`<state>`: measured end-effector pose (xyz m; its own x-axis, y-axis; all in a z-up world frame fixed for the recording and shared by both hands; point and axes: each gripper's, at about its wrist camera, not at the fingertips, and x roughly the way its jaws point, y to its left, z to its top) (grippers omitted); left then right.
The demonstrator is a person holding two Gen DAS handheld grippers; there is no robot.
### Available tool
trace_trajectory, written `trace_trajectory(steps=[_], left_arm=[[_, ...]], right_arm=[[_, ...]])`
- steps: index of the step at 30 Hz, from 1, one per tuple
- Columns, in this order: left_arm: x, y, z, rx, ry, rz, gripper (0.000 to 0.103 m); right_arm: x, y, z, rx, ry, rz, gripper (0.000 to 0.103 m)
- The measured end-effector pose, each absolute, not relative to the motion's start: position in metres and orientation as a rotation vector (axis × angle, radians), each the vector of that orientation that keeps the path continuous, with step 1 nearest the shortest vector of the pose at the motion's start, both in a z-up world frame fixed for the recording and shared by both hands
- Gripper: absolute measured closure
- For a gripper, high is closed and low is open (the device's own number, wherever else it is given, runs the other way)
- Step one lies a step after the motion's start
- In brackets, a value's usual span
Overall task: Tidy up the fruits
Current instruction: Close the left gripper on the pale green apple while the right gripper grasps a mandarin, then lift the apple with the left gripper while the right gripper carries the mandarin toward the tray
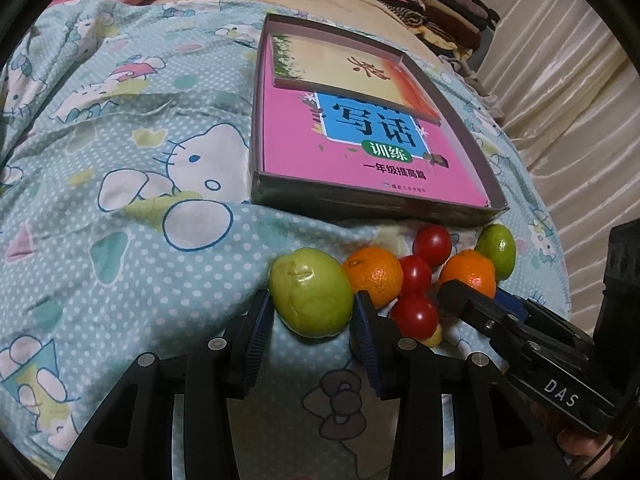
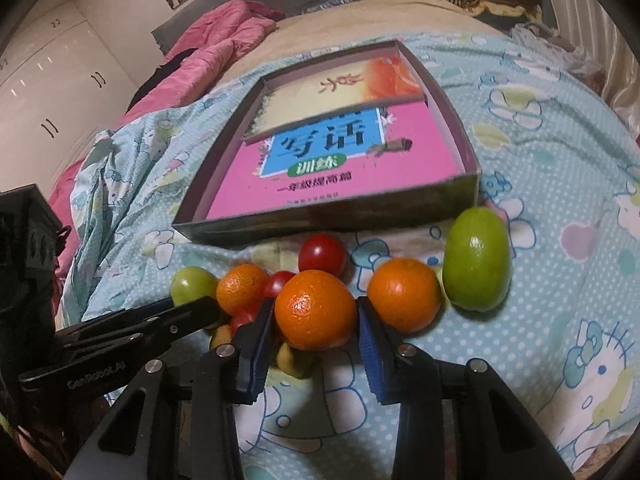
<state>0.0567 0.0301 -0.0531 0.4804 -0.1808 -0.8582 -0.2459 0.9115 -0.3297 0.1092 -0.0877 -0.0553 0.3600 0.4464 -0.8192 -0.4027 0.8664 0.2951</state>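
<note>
Bed point(image 1: 120, 184) carries everything. Left tool point(image 1: 312, 312) is narrowed, clamping a green fruit point(image 1: 312, 296); right tool point(image 2: 316, 320) likewise clamps an orange point(image 2: 316, 310). Behind the fruit pile, the shallow box point(image 1: 472, 144) holds two books. Visible: three oranges, two green fruits, three tomatoes.

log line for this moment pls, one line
left gripper: shut on green fruit | right gripper: shut on orange | box: no fruit inside

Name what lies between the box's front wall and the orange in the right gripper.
A red cherry tomato on the sheet, between the box and that orange; the right wrist view shows it.
</note>
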Motion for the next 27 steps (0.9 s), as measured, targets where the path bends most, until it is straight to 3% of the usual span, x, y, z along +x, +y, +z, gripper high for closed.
trace_trajectory(steps=[27], left_arm=[[0.071, 0.043, 0.001, -0.423, 0.936, 0.090, 0.060]], right_arm=[[0.130, -0.103, -0.009, 0.005, 0.844, 0.520, 0.064]])
